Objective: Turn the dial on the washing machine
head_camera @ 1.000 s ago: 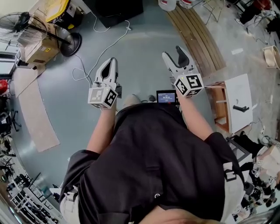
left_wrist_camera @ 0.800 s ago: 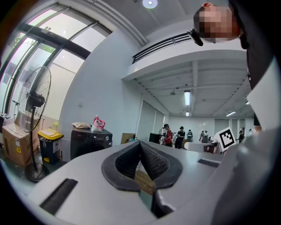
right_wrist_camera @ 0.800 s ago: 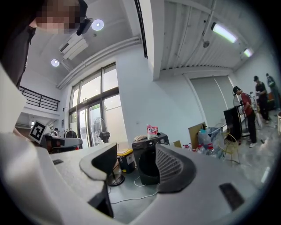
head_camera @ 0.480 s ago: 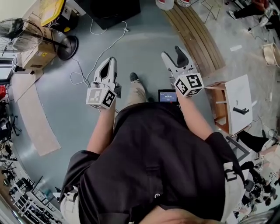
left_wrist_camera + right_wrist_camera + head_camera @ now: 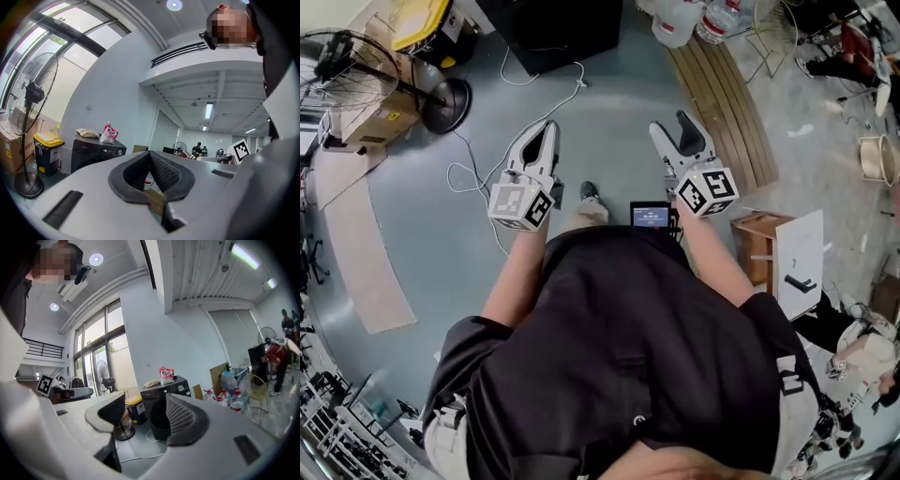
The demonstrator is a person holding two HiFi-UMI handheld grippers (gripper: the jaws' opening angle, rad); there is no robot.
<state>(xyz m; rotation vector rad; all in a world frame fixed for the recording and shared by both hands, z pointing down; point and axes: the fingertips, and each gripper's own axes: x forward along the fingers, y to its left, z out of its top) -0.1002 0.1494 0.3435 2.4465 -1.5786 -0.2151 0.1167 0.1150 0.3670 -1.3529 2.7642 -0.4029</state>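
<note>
Since a second ago the person has stepped forward. In the head view the black box-shaped washing machine [image 5: 553, 33] at the far edge now shows more of its body. The clear plastic bottles [image 5: 694, 19] to its right have come further into frame, and a shoe shows on the grey floor [image 5: 609, 112] between the arms. Both grippers are carried in the same raised pose as before. Judgement: this is the approach and no dial work has begun.

The left gripper [image 5: 547, 127] has its pad tips meeting, with only a small hollow behind them and nothing clamped. The right gripper [image 5: 673, 124] has its jaws well apart and is empty.

The small round silver dial [image 5: 181, 387] sits on the machine's front panel near the top right corner. A pink-and-white pouch [image 5: 166, 375] lies on the lid above it. In the right gripper view the machine sits far off, framed between the spread jaws and roughly on line. In the left gripper view it lies left of the pinched tips. Both claws are well apart from the dial, with open floor and a white cable [image 5: 534, 103] between. The right claw looks better placed to take it, but the gap must be closed first.
</note>
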